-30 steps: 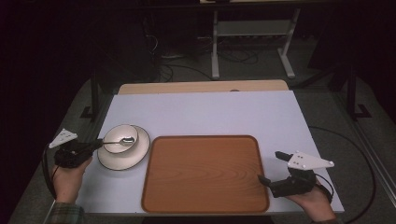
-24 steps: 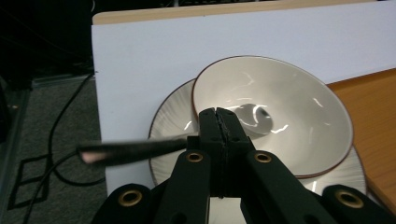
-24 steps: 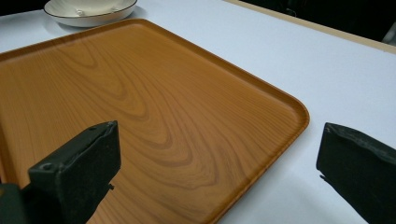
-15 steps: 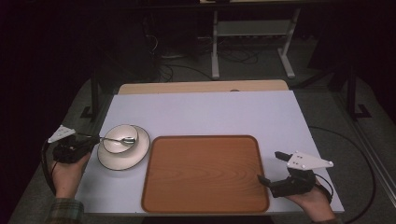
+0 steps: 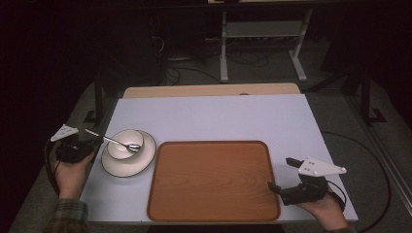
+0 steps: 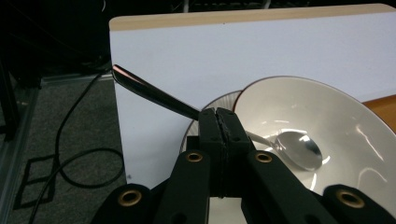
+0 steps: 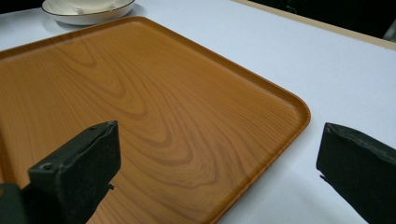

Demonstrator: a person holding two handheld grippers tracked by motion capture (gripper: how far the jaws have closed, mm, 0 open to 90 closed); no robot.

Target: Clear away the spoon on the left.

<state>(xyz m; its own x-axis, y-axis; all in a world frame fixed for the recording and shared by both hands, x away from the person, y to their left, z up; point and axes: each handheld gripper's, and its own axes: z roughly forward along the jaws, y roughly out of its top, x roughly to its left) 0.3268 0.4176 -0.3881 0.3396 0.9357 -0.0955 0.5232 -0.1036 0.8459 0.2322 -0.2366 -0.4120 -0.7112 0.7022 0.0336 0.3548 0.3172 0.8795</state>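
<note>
White bowl point(image 5: 125, 144) holds spoon point(image 5: 130, 147); left gripper point(image 5: 95, 141) clenched on handle; right gripper point(image 5: 282, 173) released.

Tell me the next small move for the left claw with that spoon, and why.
Probably lift a little: the left claw is shut on the spoon at mid-handle, while the spoon's head sits low inside the bowl, which stands on a plate. Rising first should clear the bowl's rim before carrying it toward the bare wooden tray.

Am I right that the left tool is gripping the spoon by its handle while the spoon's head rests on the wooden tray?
Not quite: the left tool does grip the spoon by its handle, but the head rests in the bowl, not on the wooden tray, as the left gripper view shows.
</note>
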